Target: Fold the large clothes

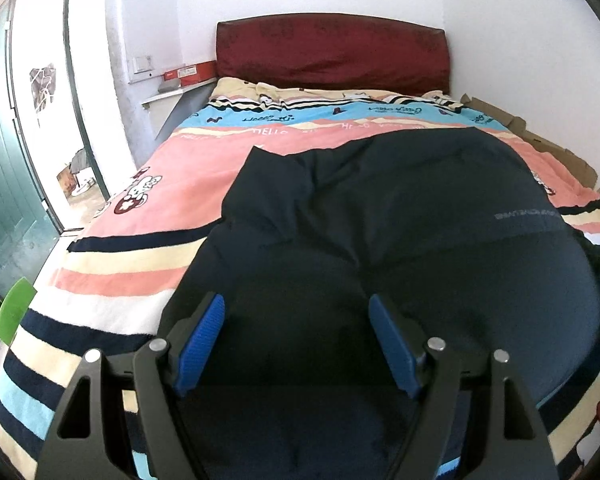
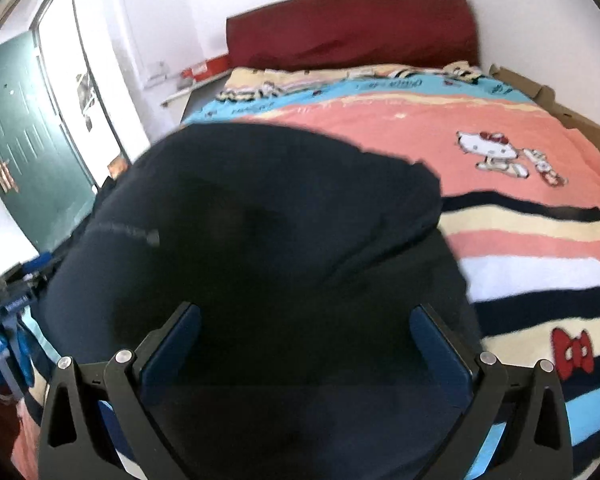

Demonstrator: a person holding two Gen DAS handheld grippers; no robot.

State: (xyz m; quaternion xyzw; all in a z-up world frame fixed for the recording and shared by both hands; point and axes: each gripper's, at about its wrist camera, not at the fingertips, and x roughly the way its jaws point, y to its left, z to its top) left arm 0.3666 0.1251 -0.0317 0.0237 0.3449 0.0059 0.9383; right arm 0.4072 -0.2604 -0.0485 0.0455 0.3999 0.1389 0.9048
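Plainly, dark navy garment (image 1: 380, 208) lies rumpled beneath both wide-open, empty claws (image 1: 296, 312) (image 2: 304, 316).

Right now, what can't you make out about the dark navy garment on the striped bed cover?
- Dark navy garment: near edge cut off by the left wrist frame and the open left gripper.
- Its grey printed lettering: too small to read.
- Right wrist view: motion blur; open right gripper hides the near hem.

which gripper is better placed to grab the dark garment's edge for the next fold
Probably left. The left gripper is open over the dark garment, whose side edge lies close beside its left finger. The right gripper, also open, sits farther from an edge.
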